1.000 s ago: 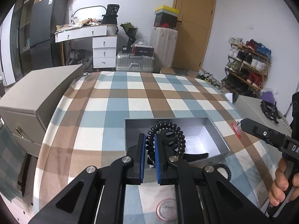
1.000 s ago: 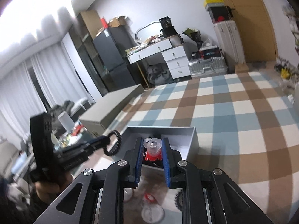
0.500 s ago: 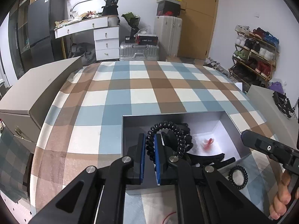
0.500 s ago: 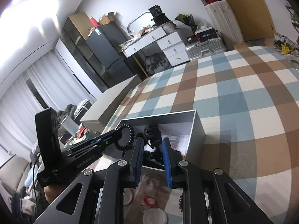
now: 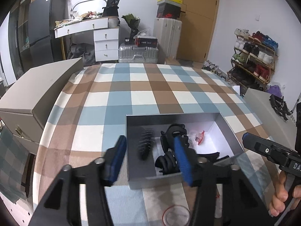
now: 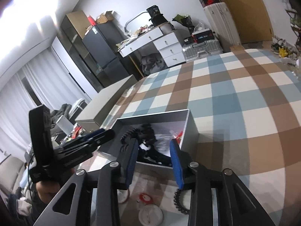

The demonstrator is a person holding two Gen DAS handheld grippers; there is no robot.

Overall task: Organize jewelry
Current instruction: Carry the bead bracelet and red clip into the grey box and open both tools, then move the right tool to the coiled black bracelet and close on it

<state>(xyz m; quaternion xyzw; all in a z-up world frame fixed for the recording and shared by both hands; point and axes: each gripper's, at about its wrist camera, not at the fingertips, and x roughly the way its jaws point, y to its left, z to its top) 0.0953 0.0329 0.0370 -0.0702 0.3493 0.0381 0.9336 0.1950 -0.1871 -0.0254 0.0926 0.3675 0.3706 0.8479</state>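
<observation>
Springy coil hair tie [image 5: 144, 144], light and squashy, lies in the grey box [image 5: 169, 181] just ahead of the opening, empty left tongs [image 5: 150, 160]; right tongs [image 6: 153, 163] part empty too; pinch its loop.

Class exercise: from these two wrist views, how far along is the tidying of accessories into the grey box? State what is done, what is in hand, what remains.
Done: the grey box already holds a black coil hair tie, black claw clips and a small red piece.
In hand: nothing; the left gripper and right gripper are both opening, empty, over the box.
Left: a black beaded bracelet and small round lids lie outside the box.
</observation>
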